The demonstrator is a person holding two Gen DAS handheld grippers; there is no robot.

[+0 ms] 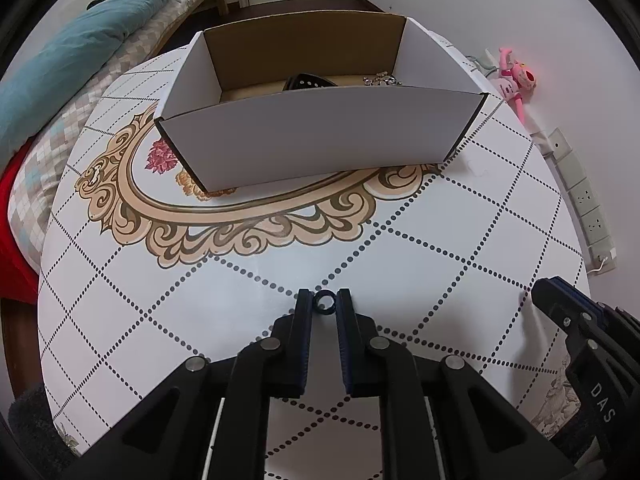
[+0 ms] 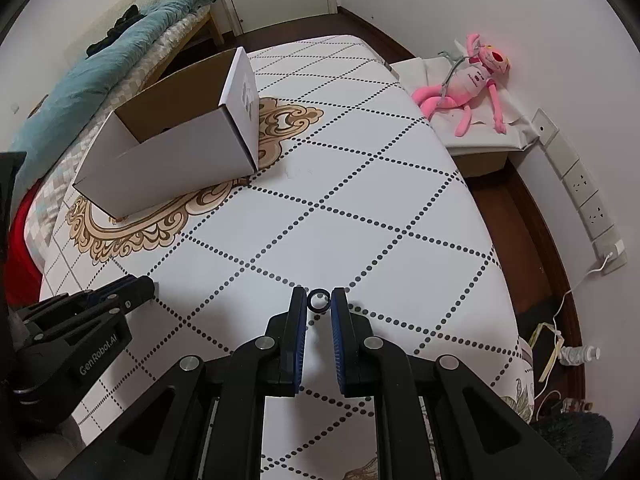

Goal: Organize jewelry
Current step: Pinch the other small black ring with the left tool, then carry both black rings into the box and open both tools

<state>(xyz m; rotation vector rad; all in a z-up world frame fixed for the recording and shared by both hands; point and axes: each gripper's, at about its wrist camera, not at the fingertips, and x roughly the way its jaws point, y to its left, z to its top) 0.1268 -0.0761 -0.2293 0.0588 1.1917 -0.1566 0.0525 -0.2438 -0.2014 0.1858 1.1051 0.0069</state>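
My left gripper (image 1: 324, 305) is shut on a small dark ring (image 1: 324, 306), held between its fingertips above the table. My right gripper (image 2: 318, 301) is shut on another dark ring (image 2: 318, 301) in the same way. An open white cardboard box (image 1: 320, 136) stands at the far side of the table; it also shows in the right wrist view (image 2: 172, 160). Inside it lie a black item (image 1: 306, 81) and a silver chain (image 1: 380, 79). The right gripper shows at the left wrist view's right edge (image 1: 536, 294), the left gripper at the right wrist view's left edge (image 2: 148, 286).
The white table (image 2: 360, 200) has a dotted diamond pattern and a gold ornament. A bed with a teal blanket (image 1: 80, 40) lies to the left. A pink plush toy (image 2: 468, 80) lies on a low stand at the right, near wall sockets (image 2: 588, 200).
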